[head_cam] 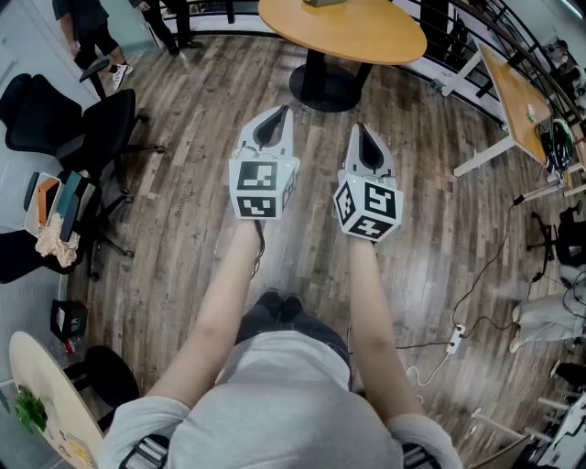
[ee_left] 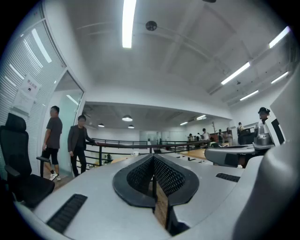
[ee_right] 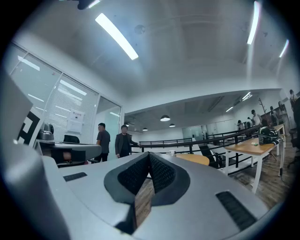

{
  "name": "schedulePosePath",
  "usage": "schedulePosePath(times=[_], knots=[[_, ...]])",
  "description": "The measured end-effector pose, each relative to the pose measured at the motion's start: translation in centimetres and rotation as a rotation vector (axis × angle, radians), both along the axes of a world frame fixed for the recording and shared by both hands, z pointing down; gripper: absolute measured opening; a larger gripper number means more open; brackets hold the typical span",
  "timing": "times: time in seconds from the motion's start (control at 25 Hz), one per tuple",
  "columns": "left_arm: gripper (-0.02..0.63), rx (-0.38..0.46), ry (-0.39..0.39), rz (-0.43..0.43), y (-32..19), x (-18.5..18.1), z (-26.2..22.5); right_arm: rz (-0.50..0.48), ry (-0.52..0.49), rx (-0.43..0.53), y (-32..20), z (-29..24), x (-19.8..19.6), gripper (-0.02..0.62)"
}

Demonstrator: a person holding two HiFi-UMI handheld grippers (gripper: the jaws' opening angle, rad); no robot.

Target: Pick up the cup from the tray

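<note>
No cup or tray can be made out for certain in any view. In the head view both grippers are held side by side at chest height over the wooden floor. They point toward a round orange table (head_cam: 343, 27). My left gripper (head_cam: 275, 114) has its jaws together with nothing between them, and its own view shows the black pads (ee_left: 161, 173) meeting at the tip. My right gripper (head_cam: 363, 128) is likewise shut and empty, pads (ee_right: 159, 173) touching. A small white object (ee_right: 173, 152) sits on the far round table, too small to identify.
Black office chairs (head_cam: 101, 128) stand at the left. A wooden desk (head_cam: 517, 96) stands at the right, with a cable and power strip (head_cam: 455, 337) on the floor near it. Two people (ee_left: 65, 143) stand by a black railing (ee_left: 122, 143) beyond the table.
</note>
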State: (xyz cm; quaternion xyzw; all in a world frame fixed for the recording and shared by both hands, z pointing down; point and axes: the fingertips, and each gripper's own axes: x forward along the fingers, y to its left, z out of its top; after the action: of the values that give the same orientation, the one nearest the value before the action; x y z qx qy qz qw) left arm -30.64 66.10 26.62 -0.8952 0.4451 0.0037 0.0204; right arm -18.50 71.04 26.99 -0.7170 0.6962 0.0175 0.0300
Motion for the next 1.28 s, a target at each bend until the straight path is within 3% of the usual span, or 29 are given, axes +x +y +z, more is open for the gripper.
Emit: schedulePosePath(times=[0.68,1.28], knots=[[0.006,0.002,-0.004,0.003,0.5,0.5,0.3,-0.005,-0.006,0.024,0.5,-0.1,0.4,0.006],[0.006,0.003,-0.009,-0.017,0.0,3.6,1.0,-0.025,-0.001,0.01,0.2,0.9,4.3,0.006]])
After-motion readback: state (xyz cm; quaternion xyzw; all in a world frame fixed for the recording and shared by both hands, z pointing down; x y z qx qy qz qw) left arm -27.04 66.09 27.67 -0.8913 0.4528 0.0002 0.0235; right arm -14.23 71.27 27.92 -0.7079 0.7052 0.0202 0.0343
